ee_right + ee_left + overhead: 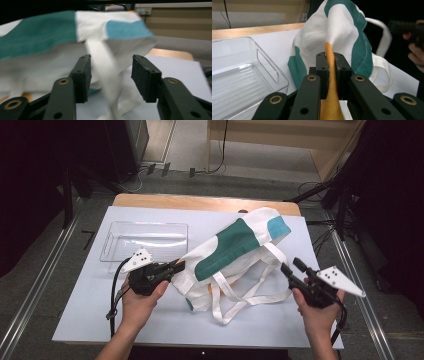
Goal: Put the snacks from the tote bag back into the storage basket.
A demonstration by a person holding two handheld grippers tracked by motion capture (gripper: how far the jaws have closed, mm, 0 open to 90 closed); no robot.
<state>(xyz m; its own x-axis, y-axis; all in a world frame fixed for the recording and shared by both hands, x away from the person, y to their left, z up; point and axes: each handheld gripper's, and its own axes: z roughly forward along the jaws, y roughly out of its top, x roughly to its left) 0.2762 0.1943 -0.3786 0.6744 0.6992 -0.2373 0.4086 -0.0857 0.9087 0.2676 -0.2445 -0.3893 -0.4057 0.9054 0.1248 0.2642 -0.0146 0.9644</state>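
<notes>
Two hand-held grippers work a tote bag (235,252) on the counter (90,310).
L hand-held gripper (176,267) clamped on bag's orange-lined edge, fabric hiding its jaw tips; R hand-held gripper (291,265) jaws parted, clear of the straps (107,75), blurred in its own view. Clear tray (115,251) just beside.

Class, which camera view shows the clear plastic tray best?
The high view: the whole clear plastic tray lies on the white table, left of the tote bag. The left gripper view gives one near corner and wall.
</notes>
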